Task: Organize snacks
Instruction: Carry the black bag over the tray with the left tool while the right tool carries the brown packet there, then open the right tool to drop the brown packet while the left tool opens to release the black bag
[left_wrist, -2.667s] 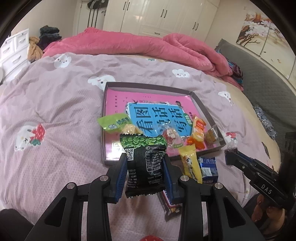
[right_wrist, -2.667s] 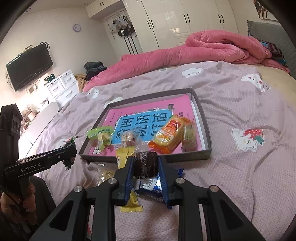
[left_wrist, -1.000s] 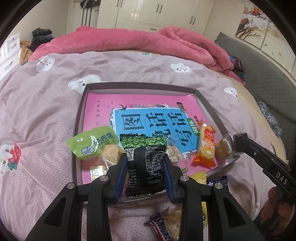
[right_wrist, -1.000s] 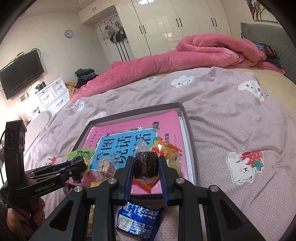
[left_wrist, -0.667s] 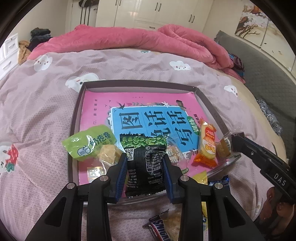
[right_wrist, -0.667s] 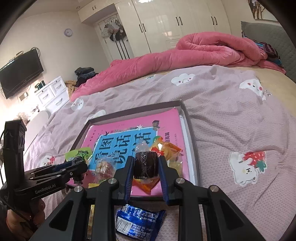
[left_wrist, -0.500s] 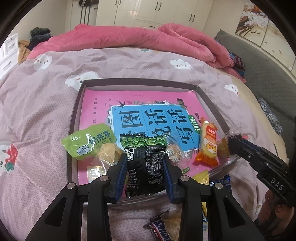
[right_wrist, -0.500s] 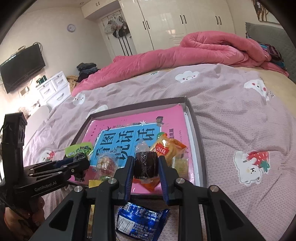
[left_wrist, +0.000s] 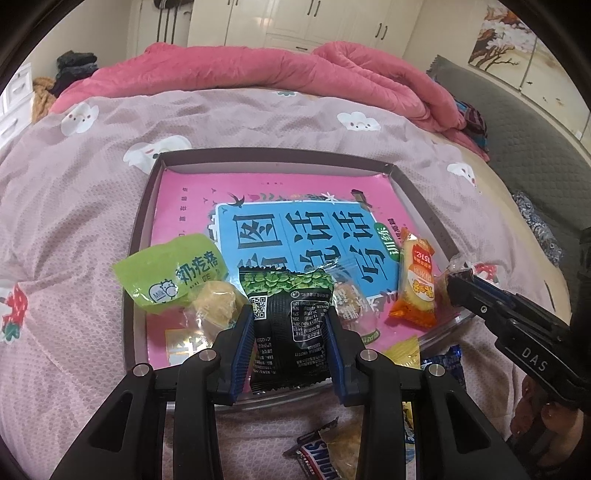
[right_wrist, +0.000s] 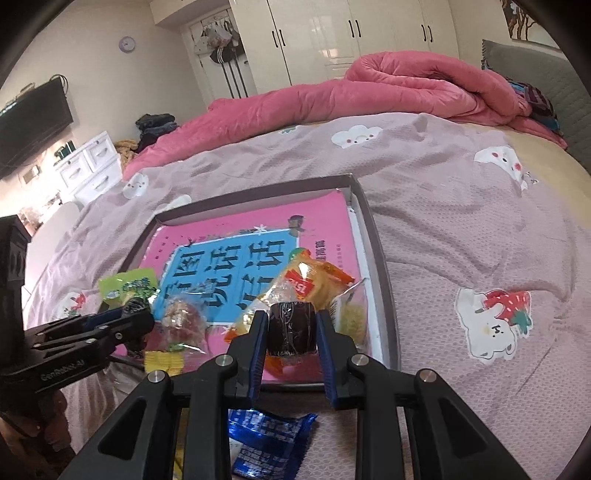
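Observation:
My left gripper (left_wrist: 290, 317) is shut on a black-and-green pea snack packet (left_wrist: 290, 328), held over the near edge of a shallow grey box (left_wrist: 277, 157) with a pink and blue sheet inside. My right gripper (right_wrist: 291, 325) is shut on a small dark wrapped candy (right_wrist: 291, 325), held over the box's near right part (right_wrist: 376, 251). In the box lie a green packet (left_wrist: 170, 273), an orange packet (left_wrist: 417, 284), and several clear-wrapped sweets (left_wrist: 218, 302). The left gripper also shows in the right wrist view (right_wrist: 136, 314), and the right gripper in the left wrist view (left_wrist: 458, 284).
The box lies on a mauve bedspread (left_wrist: 74, 206) with cartoon prints. Loose snacks lie in front of the box: a blue packet (right_wrist: 266, 439), a yellow packet (left_wrist: 404, 350) and a Snickers bar (left_wrist: 314, 454). A pink quilt (right_wrist: 351, 88) is heaped at the back.
Both grippers have moved forward from in front of the box to over its near edge, each still holding its snack.

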